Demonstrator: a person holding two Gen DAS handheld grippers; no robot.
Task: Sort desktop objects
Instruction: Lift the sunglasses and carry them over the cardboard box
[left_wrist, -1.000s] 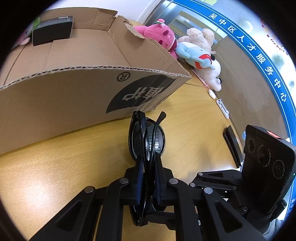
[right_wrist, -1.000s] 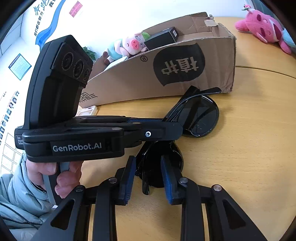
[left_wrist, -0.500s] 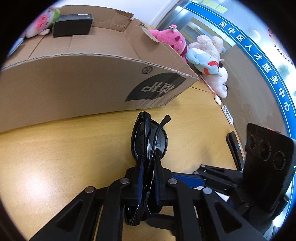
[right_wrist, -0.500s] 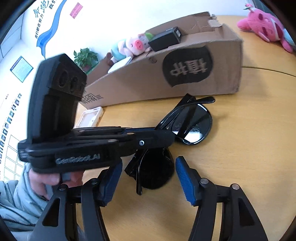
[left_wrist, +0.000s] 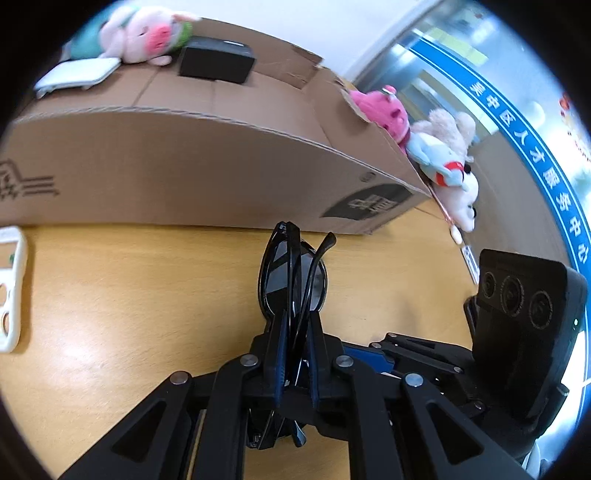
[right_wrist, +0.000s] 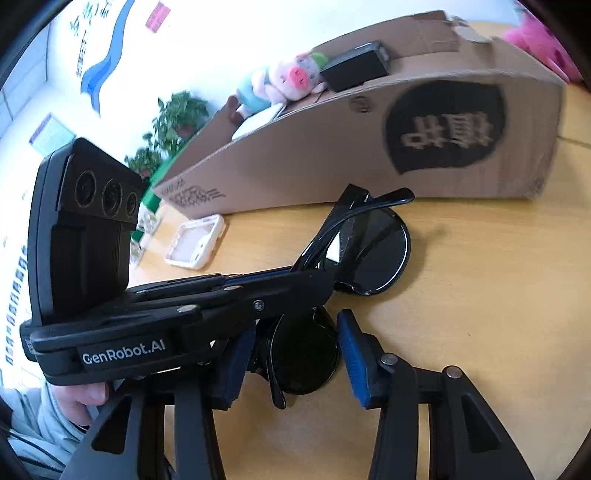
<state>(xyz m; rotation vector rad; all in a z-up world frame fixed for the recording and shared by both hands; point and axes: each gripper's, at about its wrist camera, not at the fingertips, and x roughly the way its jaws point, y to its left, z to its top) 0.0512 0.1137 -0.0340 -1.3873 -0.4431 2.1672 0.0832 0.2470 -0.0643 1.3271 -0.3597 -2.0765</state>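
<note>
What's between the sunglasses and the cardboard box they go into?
On the table nothing visible: bare wood separates the sunglasses, clamped in the left tongs, from the cardboard box. The box's near wall rises in front, so they must clear its rim.

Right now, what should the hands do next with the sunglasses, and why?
Probably lift them toward the cardboard box. The left gripper is shut on the sunglasses, folded, while the right gripper is open around one lens, not gripping.

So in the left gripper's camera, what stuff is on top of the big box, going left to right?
White tablet → pig plush → black box, all in the cardboard box.
</note>
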